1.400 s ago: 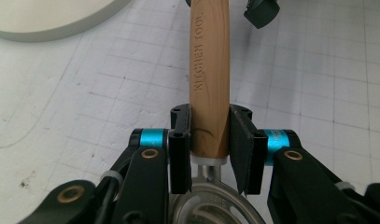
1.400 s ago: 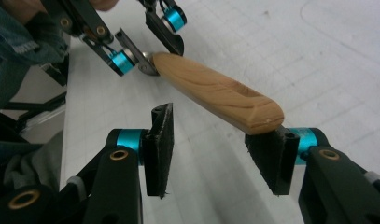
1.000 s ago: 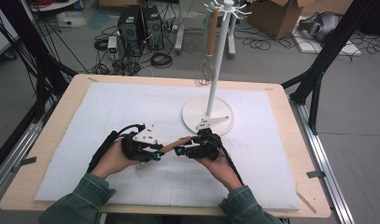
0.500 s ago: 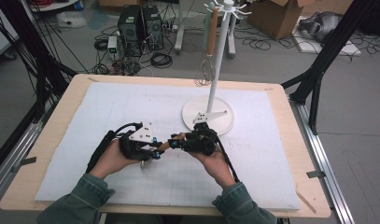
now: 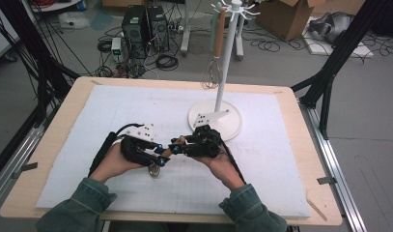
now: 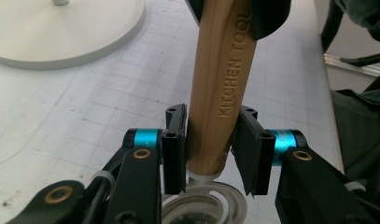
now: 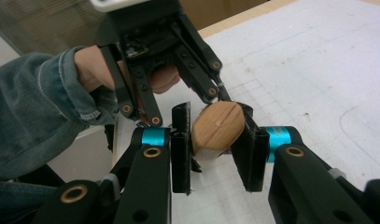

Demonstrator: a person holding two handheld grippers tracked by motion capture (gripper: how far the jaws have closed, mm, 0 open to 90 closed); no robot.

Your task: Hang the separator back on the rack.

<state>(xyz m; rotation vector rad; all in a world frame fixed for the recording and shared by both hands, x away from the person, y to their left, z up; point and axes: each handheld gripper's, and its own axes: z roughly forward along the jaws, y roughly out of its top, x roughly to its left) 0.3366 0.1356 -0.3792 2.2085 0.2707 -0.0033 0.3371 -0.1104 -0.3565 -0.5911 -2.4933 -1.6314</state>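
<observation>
Work in hand: passing a wooden-handled kitchen tool with a round metal head (image 6: 222,79) between 2 hand-held grippers.
Tool's place: over the white gridded mat (image 5: 281,159), toward the front edge of the bench (image 5: 63,125) and a little left of its middle, in front of the white round-based hanging rack (image 5: 218,118).
Tool's lie: close to level, handle end toward the rack, metal head toward the front edge, low over the mat.
Left hand-held gripper (image 6: 211,130): narrow, pads on either side of the handle just above the metal head. It looks clamped, though contact at 1 pad is hard to make out.
Right hand-held gripper (image 7: 215,130): jaws have just been closing, with the handle's rounded free end between them. Both pads now press on it.
Rack: a wire whisk with a wooden handle (image 5: 212,72) hangs from 1 upper peg, and other pegs look free.
Doing it well: I judge the right grip too near the tip. A hold further down the handle would stop it pivoting.
Release: ease the left jaws only once the right grip is firm, with the tool low over the mat.
Risk: the smooth round handle may roll between flat pads.
</observation>
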